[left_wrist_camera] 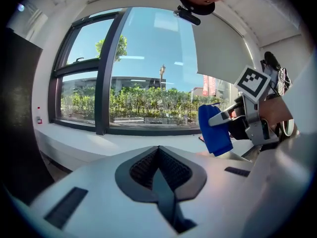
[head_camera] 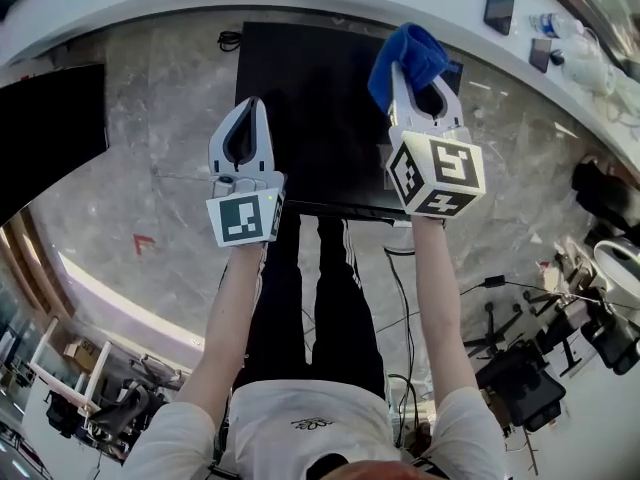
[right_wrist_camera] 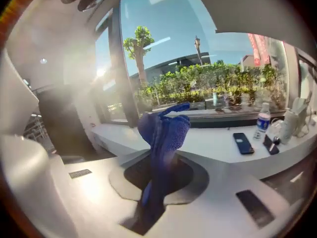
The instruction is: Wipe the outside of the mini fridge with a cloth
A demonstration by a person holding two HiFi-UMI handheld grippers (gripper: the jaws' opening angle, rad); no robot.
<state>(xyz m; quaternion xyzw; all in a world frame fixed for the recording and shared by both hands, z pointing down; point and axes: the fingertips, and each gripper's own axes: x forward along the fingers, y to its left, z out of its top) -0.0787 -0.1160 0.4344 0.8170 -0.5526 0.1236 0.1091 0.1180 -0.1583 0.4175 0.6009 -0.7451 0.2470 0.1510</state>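
The black mini fridge (head_camera: pixel 310 98) stands on the marble floor in front of me, seen from above in the head view. A blue cloth (head_camera: pixel 405 58) is bunched in my right gripper (head_camera: pixel 412 68), which is shut on it above the fridge's right part. In the right gripper view the cloth (right_wrist_camera: pixel 163 133) stands up from between the jaws. My left gripper (head_camera: pixel 252 108) hovers over the fridge's left edge, shut with nothing in it. In the left gripper view its jaws meet (left_wrist_camera: pixel 159 152), and the cloth (left_wrist_camera: pixel 215 130) hangs at the right. Both grippers point at the window.
A white curved sill (head_camera: pixel 300 3) runs behind the fridge, with a phone (right_wrist_camera: pixel 243 143) and a water bottle (right_wrist_camera: pixel 262 120) on it at the right. A black cabinet (head_camera: pixel 50 128) stands left. Cables (head_camera: pixel 400 298) and office chairs (head_camera: pixel 520 378) lie behind me on the right.
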